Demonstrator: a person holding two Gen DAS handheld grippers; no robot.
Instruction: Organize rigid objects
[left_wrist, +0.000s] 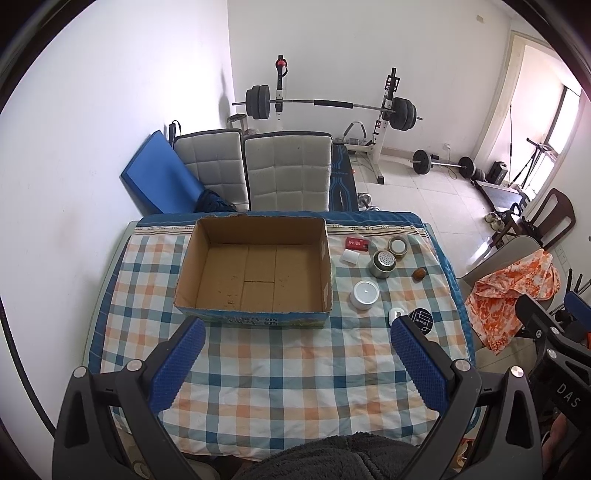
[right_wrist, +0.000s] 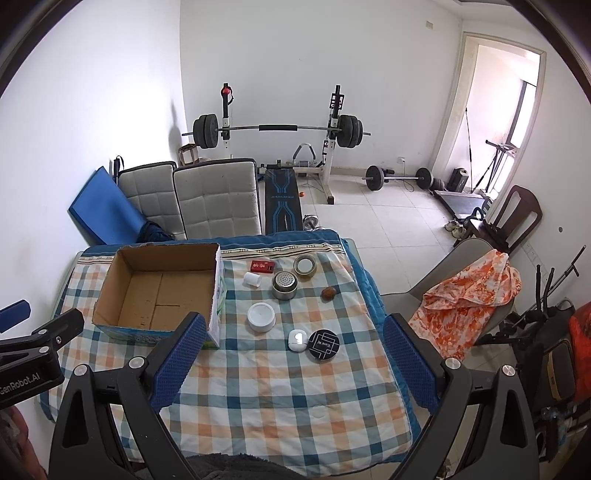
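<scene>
Holding both grippers, left (left_wrist: 297, 334) and right (right_wrist: 293, 330), above the bench with jaws spread wide and empty, I keep options open. Cardboard box (right_wrist: 110, 280) sits empty; black disc (right_wrist: 324, 344), white jar (right_wrist: 261, 317), probably lidded, wait beside it.

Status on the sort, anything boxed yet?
Done: nothing; the cardboard box is empty. In hand: nothing; left claw and right claw both open above the checked cloth. Left: all items beside the box, including the red pack, metal tin and black disc.
</scene>
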